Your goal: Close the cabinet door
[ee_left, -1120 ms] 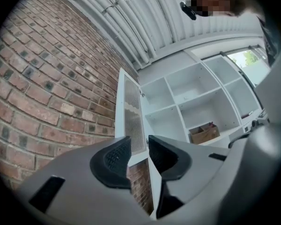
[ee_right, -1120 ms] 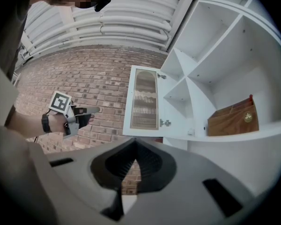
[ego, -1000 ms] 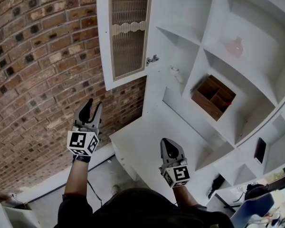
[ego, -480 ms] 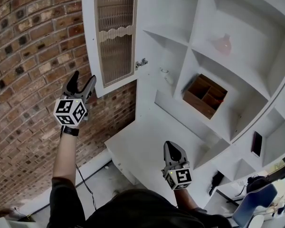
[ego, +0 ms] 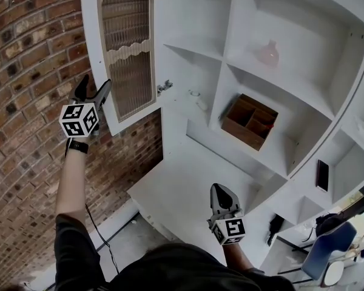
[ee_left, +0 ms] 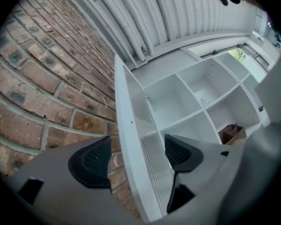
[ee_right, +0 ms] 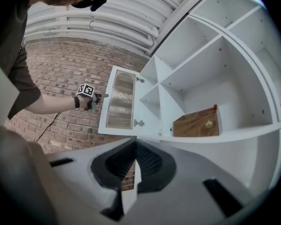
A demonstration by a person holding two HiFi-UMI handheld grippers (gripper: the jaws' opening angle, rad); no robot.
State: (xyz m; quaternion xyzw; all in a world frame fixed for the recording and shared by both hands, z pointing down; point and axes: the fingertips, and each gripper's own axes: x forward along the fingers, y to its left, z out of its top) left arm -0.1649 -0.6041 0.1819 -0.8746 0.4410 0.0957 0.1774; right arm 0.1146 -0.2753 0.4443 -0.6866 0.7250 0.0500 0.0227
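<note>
The white cabinet door (ego: 122, 53) stands wide open at the upper left of the head view, swung out in front of the brick wall (ego: 30, 71). It has a bumpy glass panel (ego: 128, 77) in the middle. The left gripper (ego: 91, 90) is up at the door's outer edge, at the left of the frame.

In the left gripper view, the edge of the cabinet door (ee_left: 131, 125) runs up between the two fingers (ee_left: 90, 162). The fingers have just been opening and now stand wide apart. The left finger is off the door, with bricks showing in the gap. The right finger sits close to the glass side. I cannot tell if it touches.

The right gripper (ego: 222, 193) is low in the middle of the head view, in front of the white worktop (ego: 170, 193) and well apart from the door. Its fingers (ee_right: 150, 161) are pressed together with nothing between them.

A wooden box (ego: 249, 121) sits on a shelf inside the cabinet (ego: 303, 71). A pink vase (ego: 268, 53) stands one shelf up.
</note>
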